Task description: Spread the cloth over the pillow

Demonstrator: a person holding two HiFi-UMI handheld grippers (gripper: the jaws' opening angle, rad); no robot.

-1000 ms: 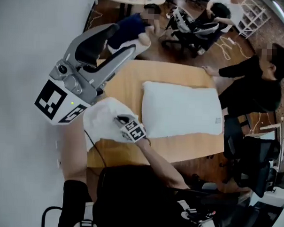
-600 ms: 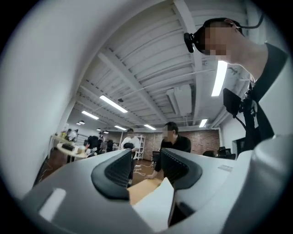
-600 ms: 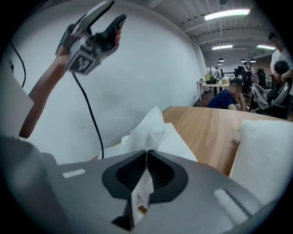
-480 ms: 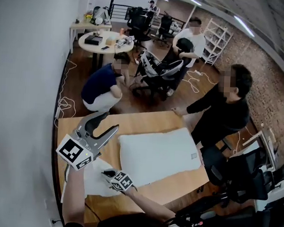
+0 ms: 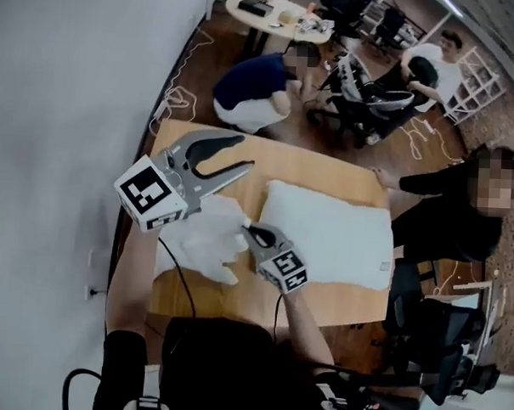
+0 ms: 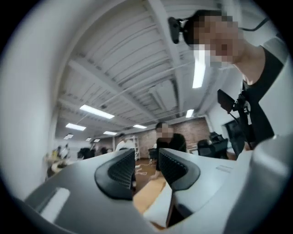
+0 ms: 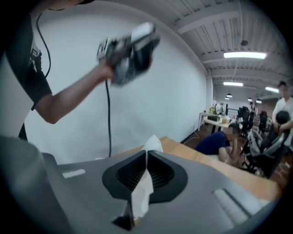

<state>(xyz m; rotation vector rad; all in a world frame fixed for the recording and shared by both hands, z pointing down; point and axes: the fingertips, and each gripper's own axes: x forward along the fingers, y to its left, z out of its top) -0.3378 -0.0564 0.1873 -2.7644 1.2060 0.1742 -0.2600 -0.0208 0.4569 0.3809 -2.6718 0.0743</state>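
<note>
A: Cloth [image 5: 206, 240]?
B: Over worktop's [image 5: 326, 171] left end, beside pillow [image 5: 328, 237]. Right gripper [image 5: 247, 231] jaws, just closing, clamped on it.
A: Left gripper [image 5: 245, 153]?
B: Jaws apart, just narrowing, empty. Person [image 5: 443, 221] crowds far right corner.

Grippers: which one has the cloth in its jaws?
The right gripper: its jaws have just been closing and pinch the cloth. The left gripper has also been closing, but its jaws stand apart, empty.
</note>
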